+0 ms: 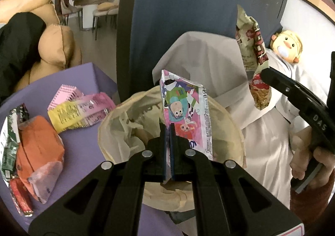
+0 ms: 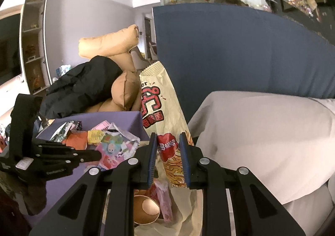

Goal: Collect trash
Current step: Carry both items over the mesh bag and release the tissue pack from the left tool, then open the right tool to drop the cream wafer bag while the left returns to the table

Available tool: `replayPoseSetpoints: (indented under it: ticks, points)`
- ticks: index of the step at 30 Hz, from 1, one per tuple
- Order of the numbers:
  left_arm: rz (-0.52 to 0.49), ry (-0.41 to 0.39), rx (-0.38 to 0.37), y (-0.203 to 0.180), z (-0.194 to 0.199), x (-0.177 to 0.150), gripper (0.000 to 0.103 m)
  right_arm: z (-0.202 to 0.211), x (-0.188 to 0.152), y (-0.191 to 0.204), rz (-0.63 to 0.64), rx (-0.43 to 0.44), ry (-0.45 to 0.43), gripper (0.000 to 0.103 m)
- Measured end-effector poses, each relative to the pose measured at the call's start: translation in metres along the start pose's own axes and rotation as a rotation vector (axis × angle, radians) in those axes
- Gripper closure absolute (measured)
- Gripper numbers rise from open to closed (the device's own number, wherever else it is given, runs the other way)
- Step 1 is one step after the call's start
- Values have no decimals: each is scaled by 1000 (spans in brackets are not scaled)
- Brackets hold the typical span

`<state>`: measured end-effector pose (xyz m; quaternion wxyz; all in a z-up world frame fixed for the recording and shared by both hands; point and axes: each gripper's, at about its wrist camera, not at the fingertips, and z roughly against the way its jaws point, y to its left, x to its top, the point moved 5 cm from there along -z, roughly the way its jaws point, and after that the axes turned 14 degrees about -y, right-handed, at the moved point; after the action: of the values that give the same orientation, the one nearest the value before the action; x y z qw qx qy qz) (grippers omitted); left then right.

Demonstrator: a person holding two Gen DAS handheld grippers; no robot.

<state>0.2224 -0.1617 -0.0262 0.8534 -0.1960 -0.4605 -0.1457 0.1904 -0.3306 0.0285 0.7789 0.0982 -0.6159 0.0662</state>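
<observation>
Trash bin (image 1: 228, 118) with a thin pale bag liner sits between the purple worktop (image 1: 83, 143) and a white-covered bed (image 2: 261, 131), touching the worktop's edge. A dark blue board (image 1: 178, 16) stands close behind, so open room is above the bin. More wrappers lie on the worktop: an orange packet (image 1: 39, 141) and a pink and yellow wrapper (image 1: 81, 110), near its left edge. The right gripper (image 2: 168, 152) is clamped on a cream noodle packet (image 2: 163, 106), held up over the bin. The left gripper (image 1: 168, 131) is squeezed on a pink cartoon wrapper (image 1: 184, 106), standing tall above the bin's mouth.
</observation>
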Motion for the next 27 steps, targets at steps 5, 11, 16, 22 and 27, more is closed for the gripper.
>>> replayPoseSetpoints:
  ticks: [5,11,16,22,27]
  points:
    - [26,32,5,4,-17,-7,101,-5,-6,3,7,5,19,81]
    - [41,57,15,15,-24,-16,82,-9,-13,4,10,5,42,81]
    - [83,55,12,29,-9,-18,78,-15,-22,8,17,9,73,81]
    - [85,33,29,45,18,-15,76,-25,-34,20,37,28,113,81]
    - [74,0,93,73,52,-19,72,-39,-49,27,32,51,181,81]
